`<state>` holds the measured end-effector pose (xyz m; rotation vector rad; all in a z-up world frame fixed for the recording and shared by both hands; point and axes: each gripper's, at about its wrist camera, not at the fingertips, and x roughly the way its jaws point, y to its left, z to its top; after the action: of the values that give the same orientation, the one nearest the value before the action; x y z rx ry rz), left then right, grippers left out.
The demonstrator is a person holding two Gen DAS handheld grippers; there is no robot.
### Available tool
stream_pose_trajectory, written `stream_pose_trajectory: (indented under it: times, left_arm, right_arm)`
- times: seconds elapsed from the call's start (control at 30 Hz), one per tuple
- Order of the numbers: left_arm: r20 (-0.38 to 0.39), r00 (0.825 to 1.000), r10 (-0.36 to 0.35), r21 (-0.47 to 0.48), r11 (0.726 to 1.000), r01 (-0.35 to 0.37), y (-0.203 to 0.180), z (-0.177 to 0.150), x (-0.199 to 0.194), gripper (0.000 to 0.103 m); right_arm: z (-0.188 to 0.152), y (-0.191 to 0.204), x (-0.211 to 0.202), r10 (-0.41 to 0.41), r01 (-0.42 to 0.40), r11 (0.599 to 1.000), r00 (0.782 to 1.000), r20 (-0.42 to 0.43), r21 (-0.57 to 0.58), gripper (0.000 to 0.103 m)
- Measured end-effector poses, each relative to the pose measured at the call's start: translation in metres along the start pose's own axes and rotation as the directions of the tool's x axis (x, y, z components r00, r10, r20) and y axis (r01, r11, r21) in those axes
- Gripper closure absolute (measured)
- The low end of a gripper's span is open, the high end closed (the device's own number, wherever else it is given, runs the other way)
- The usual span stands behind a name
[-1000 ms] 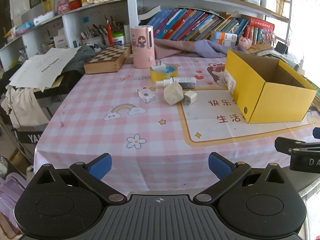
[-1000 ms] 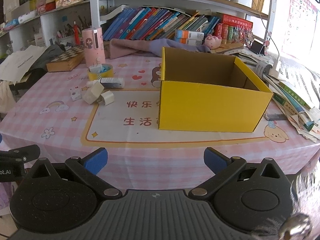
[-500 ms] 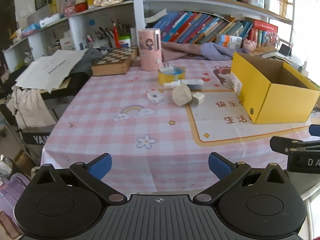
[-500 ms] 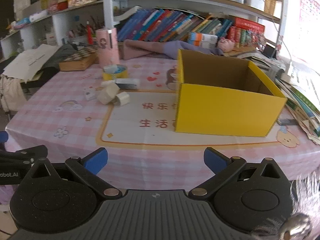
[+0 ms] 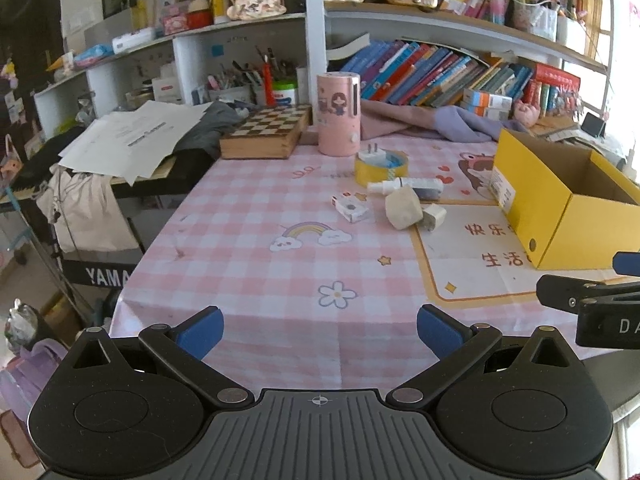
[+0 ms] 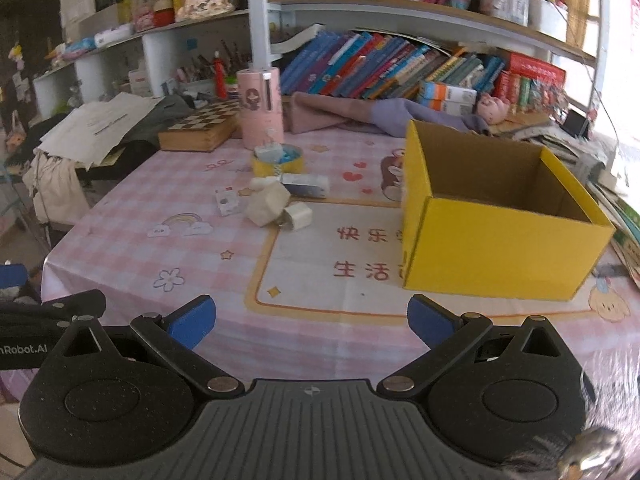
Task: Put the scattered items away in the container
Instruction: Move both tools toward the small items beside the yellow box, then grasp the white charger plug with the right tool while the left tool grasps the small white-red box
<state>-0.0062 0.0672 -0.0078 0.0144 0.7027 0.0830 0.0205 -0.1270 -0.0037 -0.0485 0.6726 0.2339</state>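
Note:
An open yellow cardboard box [image 6: 496, 240] [image 5: 560, 216] stands on the pink checked tablecloth [image 5: 280, 264], right of centre. Left of it lies a cluster: a beige faceted block [image 5: 403, 212] [image 6: 267, 204], a white plug cube [image 5: 433, 217] [image 6: 298, 218], a small white box with red marks [image 5: 350, 209] [image 6: 227, 202], a white tube [image 5: 404, 186] [image 6: 306, 184] and a yellow tape roll [image 5: 380, 166] [image 6: 278, 162] with a charger on it. Both my left gripper [image 5: 320, 330] and my right gripper [image 6: 311, 322] hang open over the table's near edge, holding nothing.
A pink cylinder [image 5: 338, 114] and a wooden chessboard box [image 5: 266, 134] stand behind the cluster. Purple cloth [image 6: 360, 116] and rows of books [image 6: 380, 66] line the back. Papers [image 5: 132, 136] overhang at the left, books and papers at the right edge [image 6: 624, 216].
Both views have pulled back and risen a little from the table; the box and the cluster look smaller and farther. Nothing on the table has moved, and both grippers stay open.

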Motion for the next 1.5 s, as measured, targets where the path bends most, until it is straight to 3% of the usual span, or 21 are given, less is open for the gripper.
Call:
stream_pose_trajectory:
  times: [0.37,0.63,1.1,1.2,1.37,1.5]
  left_arm:
    - [0.007,1.0,-0.012,-0.033,0.999,0.012,0.012,0.004,0.006,0.0]
    - [0.006,1.0,-0.019,-0.046,0.999,0.019,0.011,0.009,0.019,0.0]
    - [-0.025,0.999,-0.022,-0.06,0.998,0.021,0.003,0.034,0.071,0.001]
    - [-0.033,0.999,-0.025,-0.055,0.998,0.023,-0.001,0.042,0.085,0.004]
    - [-0.05,0.998,-0.025,-0.048,0.999,0.023,-0.007,0.056,0.107,0.005]
    - [-0.065,0.998,-0.023,-0.057,0.998,0.019,-0.008,0.065,0.122,0.006]
  right_arm:
    - [0.011,0.017,0.008,0.042,-0.04,0.998,0.999,0.021,-0.056,0.003]
    - [0.017,0.016,0.021,0.052,-0.05,0.996,0.999,0.015,-0.073,0.011]
    - [0.042,0.007,0.075,0.075,-0.077,0.992,0.997,-0.028,-0.099,0.024]
    - [0.047,0.006,0.087,0.088,-0.09,0.989,0.996,-0.029,-0.114,0.033]
    - [0.06,0.0,0.111,0.129,-0.135,0.986,0.99,-0.062,-0.097,0.038]
    - [0.07,-0.002,0.129,0.118,-0.125,0.987,0.99,-0.074,-0.103,0.038]
